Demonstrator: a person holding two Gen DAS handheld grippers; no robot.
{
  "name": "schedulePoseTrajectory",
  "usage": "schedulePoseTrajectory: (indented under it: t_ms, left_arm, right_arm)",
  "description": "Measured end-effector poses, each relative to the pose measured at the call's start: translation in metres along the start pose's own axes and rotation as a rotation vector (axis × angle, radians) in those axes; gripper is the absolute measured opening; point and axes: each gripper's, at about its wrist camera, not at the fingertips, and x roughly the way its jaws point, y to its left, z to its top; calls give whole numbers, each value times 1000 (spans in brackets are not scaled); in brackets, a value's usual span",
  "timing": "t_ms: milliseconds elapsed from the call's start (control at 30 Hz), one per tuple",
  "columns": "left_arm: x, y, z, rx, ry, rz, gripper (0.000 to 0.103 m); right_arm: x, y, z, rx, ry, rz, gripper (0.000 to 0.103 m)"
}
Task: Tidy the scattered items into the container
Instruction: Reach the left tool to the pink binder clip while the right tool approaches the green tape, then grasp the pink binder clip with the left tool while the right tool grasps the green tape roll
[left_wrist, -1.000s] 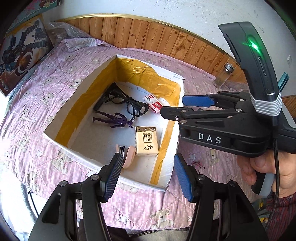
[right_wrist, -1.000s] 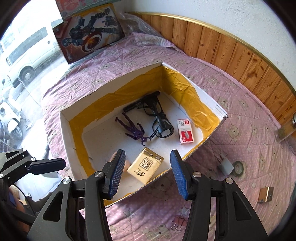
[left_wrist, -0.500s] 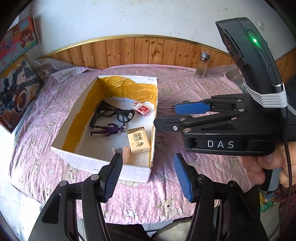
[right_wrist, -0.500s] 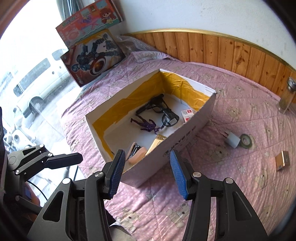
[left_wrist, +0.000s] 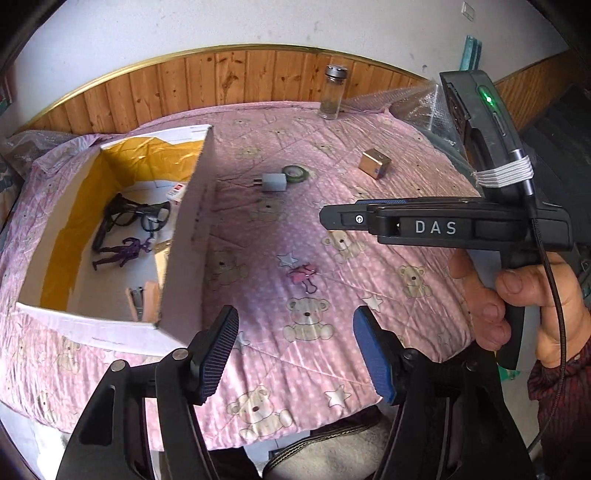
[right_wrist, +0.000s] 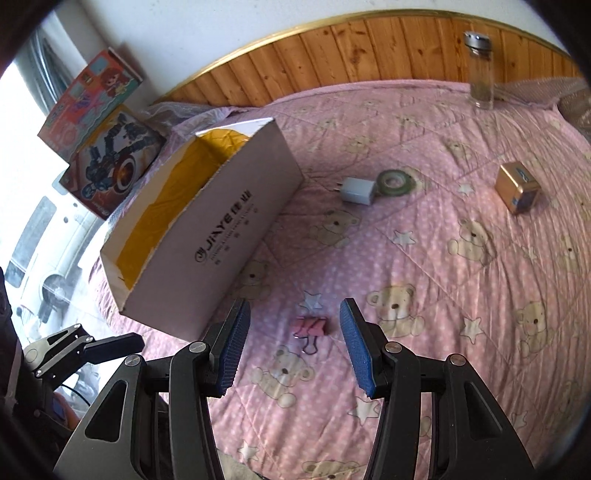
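Now your right gripper (right_wrist: 293, 341) hovers low above the pink binder clip (right_wrist: 309, 327) (jaws wide, holding nothing). Your left gripper (left_wrist: 295, 354) hangs open and empty too.

Black left gripper (left_wrist: 295, 354) with blue ribbed pads (left_wrist: 216, 354), silver screws, right gripper (left_wrist: 364, 218) marked DAS, dark red sleeve (left_wrist: 561, 402)
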Motion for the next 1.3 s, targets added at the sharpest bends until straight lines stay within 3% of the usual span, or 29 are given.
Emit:
schedulePoseTrajectory:
  t_ms: [200,467,533,600,833,900,1000,1067,1300]
  left_arm:
    - [68,3,11,-123,105,-102,69]
    - [137,-5,22,-144,116,-23,69]
    - [149,-3,21,-132,107,13,69]
    - [163,3,19,-143,127,20,64]
    - [168,10,17,-97,54,28,61]
    - [168,11,17,-62,38,43,41]
    - [167,18,15,-45,27,11,38]
    - [165,20,12,-33,26,-4,37]
    - [157,22,12,-49,19,-35,37]
  right_arm:
    - [16,-33,15,35,2,-48,54]
    - [56,-72,74,22,-5,-128,53]
    - [71,-82,90,20,0,-136,48]
    - [89,-93,105,21,15,-151,34]
    - [156,-118,133,-15,89,-202,31]
    - [167,-120,137,-39,91,-207,25]
    - [176,-107,140,-152,106,-271,19]
    - [176,-103,138,-188,103,-290,17]
    - [137,-110,127,-67,20,-237,16]
